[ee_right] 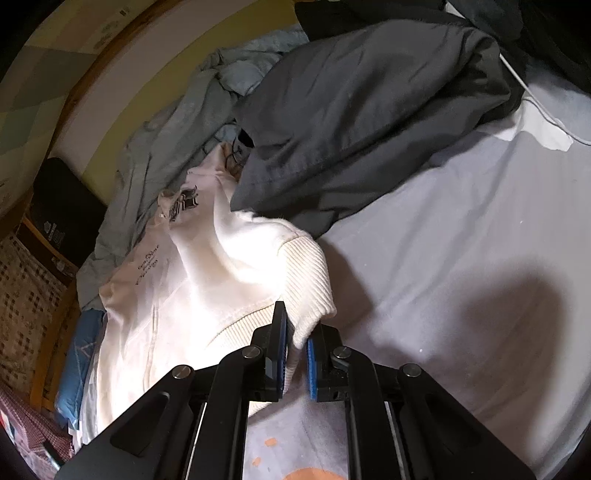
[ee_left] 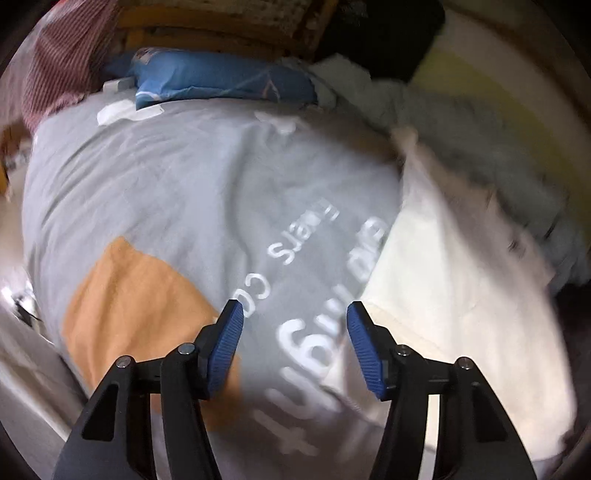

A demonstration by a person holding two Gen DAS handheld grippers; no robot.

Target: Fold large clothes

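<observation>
A cream-white sweatshirt point(ee_right: 207, 280) lies crumpled on the bed, with dark print near its collar. My right gripper point(ee_right: 297, 332) is shut on its ribbed cuff point(ee_right: 306, 273), which bulges out above the blue pads. In the left wrist view the same white sweatshirt point(ee_left: 443, 277) lies to the right, blurred. My left gripper point(ee_left: 294, 308) hangs open over the grey bed sheet point(ee_left: 184, 184), above its white lettering and beside an orange patch point(ee_left: 129, 295). Nothing is between its pads.
A dark grey garment point(ee_right: 369, 110) and a pale blue-grey one point(ee_right: 177, 147) are heaped behind the sweatshirt. A blue pillow point(ee_left: 221, 77) and a red striped cloth point(ee_left: 59, 66) lie by the wooden bed frame point(ee_left: 221, 26). Bare grey sheet point(ee_right: 461, 277) spreads to the right.
</observation>
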